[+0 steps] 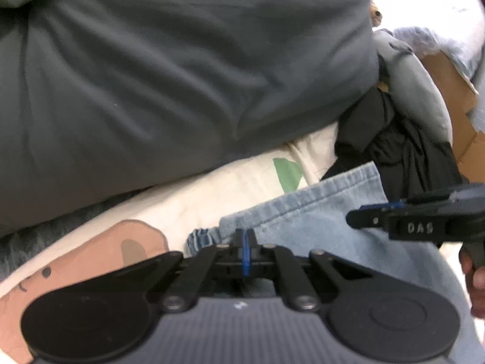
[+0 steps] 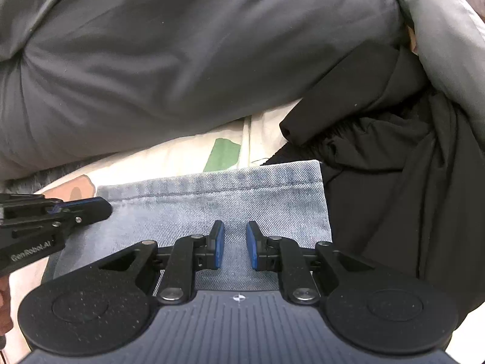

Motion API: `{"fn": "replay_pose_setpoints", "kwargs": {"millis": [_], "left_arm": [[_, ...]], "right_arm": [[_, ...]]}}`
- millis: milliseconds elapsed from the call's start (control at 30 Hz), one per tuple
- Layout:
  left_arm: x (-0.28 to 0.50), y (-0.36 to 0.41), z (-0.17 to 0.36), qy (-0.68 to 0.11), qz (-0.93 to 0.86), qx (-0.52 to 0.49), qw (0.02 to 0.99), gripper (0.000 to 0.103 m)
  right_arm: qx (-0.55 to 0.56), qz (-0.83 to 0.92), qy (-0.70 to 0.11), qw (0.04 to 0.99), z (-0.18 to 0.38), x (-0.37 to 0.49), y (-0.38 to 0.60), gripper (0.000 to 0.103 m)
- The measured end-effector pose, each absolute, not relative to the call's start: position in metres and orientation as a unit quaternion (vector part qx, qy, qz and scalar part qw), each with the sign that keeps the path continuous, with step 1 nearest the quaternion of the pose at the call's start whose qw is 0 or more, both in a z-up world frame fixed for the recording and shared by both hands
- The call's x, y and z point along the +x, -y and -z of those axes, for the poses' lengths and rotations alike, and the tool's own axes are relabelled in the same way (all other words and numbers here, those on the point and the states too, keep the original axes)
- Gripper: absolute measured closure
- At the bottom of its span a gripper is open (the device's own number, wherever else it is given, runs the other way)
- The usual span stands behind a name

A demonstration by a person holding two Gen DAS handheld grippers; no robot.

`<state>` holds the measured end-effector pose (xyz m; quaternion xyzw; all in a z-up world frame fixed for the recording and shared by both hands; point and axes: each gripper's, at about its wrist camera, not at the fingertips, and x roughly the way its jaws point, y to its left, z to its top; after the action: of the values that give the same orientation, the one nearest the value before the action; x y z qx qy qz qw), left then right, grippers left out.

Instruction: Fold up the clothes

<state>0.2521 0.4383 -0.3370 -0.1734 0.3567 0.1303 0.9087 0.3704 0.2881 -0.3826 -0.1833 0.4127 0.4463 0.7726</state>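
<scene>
The light-blue denim jeans (image 2: 218, 203) lie flat on a cream printed bedsheet (image 1: 230, 188), their stitched hem edge on the far side, just short of a green patch (image 2: 225, 151) in the print. The denim's far-left corner is bunched up into small folds (image 1: 201, 238).

The left hand-held gripper (image 1: 246, 253) is down at that bunched corner with its blue pads pressed fully together. Whether a fold of denim is pinched between them I cannot tell, since the fingertips hide the spot.

The right hand-held gripper (image 2: 235, 244) hovers low over the middle of the denim, its blue-padded fingers (image 2: 219, 242) standing a narrow gap apart with bare cloth showing between them and nothing gripped. Seen from the left wrist camera, it comes in from the right with a person's hand (image 1: 473, 276) on its handle.

Just right of the jeans lies a heap of black clothing (image 2: 394, 163), touching the denim's right edge. On the far side, a large dark grey quilt (image 2: 182, 60) bulks across the bed. A pinkish-brown animal figure (image 1: 91, 254) is printed on the sheet at the near left.
</scene>
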Motion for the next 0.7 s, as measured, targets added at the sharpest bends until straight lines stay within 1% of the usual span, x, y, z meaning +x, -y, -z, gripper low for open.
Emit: {"fn": "replay_pose_setpoints", "kwargs": {"millis": [133,200,267,333,400,433,467,533,700], "left_arm": [[0.243,-0.425,0.312,-0.333,-0.122,-0.161,0.921,0.1],[0.24,-0.415,0.307,-0.326,-0.094,-0.159,0.927,0.099],[0.242,-0.406,0.308,-0.323,-0.066,-0.154,0.931,0.093],[0.248,-0.398,0.314,-0.331,-0.051,-0.135,0.933,0.093],[0.257,-0.4,0.33,-0.361,-0.063,-0.126,0.922,0.095],[0.259,-0.404,0.336,-0.368,-0.064,-0.132,0.918,0.099],[0.261,-0.409,0.341,-0.372,-0.063,-0.143,0.915,0.1],[0.264,-0.416,0.348,-0.378,-0.06,-0.154,0.911,0.1],[0.266,-0.407,0.351,-0.38,-0.055,-0.102,0.918,0.1]], "right_arm": [[-0.129,-0.454,-0.421,0.775,0.367,0.376,-0.274,0.079],[-0.133,-0.462,-0.408,0.776,0.362,0.368,-0.264,0.079],[-0.138,-0.468,-0.397,0.777,0.36,0.361,-0.255,0.079],[-0.15,-0.478,-0.39,0.773,0.362,0.352,-0.249,0.078],[-0.171,-0.486,-0.38,0.769,0.368,0.344,-0.245,0.077],[-0.18,-0.488,-0.375,0.767,0.371,0.341,-0.243,0.077],[-0.181,-0.49,-0.375,0.766,0.373,0.34,-0.241,0.077],[-0.184,-0.493,-0.374,0.764,0.376,0.339,-0.238,0.077],[-0.219,-0.489,-0.356,0.766,0.39,0.336,-0.244,0.077]]}}
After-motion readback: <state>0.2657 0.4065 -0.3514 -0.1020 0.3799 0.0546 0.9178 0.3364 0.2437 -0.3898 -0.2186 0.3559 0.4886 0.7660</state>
